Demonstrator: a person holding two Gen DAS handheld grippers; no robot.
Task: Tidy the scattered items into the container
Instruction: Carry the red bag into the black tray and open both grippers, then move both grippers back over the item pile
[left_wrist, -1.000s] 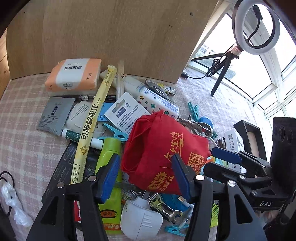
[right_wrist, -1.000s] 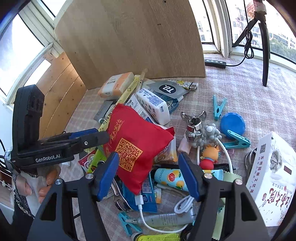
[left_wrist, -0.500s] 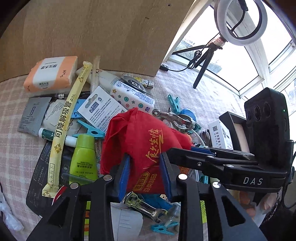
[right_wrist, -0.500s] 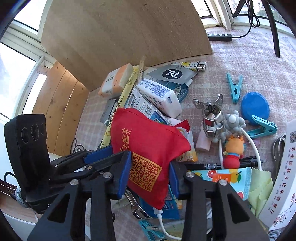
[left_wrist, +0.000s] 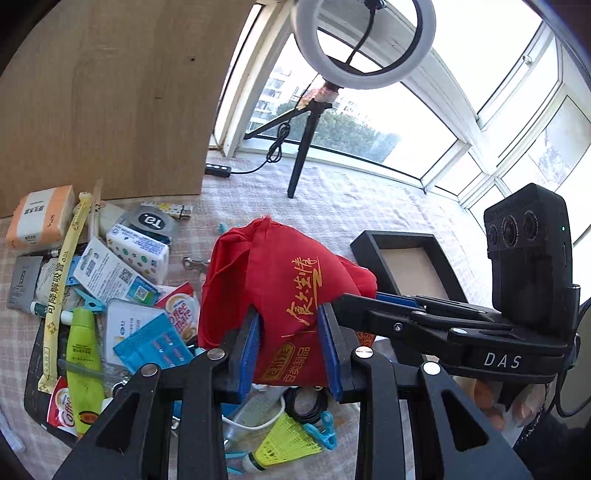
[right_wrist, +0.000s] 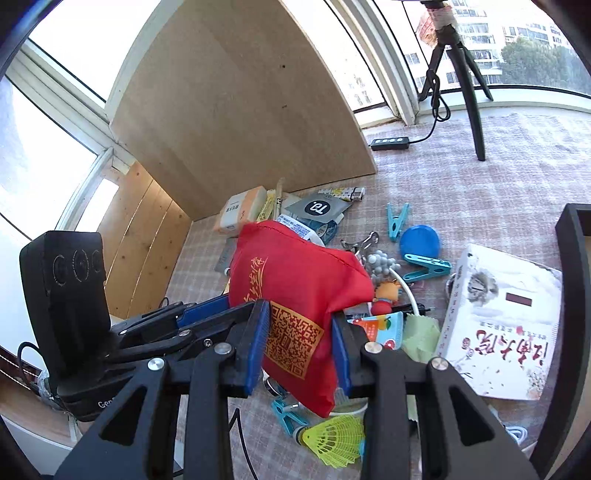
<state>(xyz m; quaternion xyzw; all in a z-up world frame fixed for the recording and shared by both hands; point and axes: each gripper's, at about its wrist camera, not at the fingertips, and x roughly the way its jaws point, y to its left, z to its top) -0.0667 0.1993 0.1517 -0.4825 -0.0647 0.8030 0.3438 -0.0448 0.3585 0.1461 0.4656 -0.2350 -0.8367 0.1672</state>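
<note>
Pinching opposite sides of one soft red cloth bag with gold lettering (left_wrist: 280, 288), both grippers have it raised off the clutter. The left gripper (left_wrist: 290, 347) presses its blue pads into the cloth near the printed label; the right gripper (right_wrist: 301, 343) has its jaws closing on the part with the gold QR square, cloth bunched between the pads.

Directly beneath the bag lie a yellow-green plastic shuttlecock (right_wrist: 336, 435), a turquoise clothes peg (right_wrist: 286, 413) and a white cable. Left of it the heap spreads over the pink checked tablecloth (left_wrist: 369, 206) — a green squeeze tube (left_wrist: 83, 365), a long yellow paper sleeve (left_wrist: 62, 284), an orange-and-white tissue pack (left_wrist: 38, 218) against the upright wooden board. The black shallow tray with a pale base (left_wrist: 406, 258) — the container — sits just beyond the bag toward the table's right side, beside a white printed carton (right_wrist: 506, 321).
</note>
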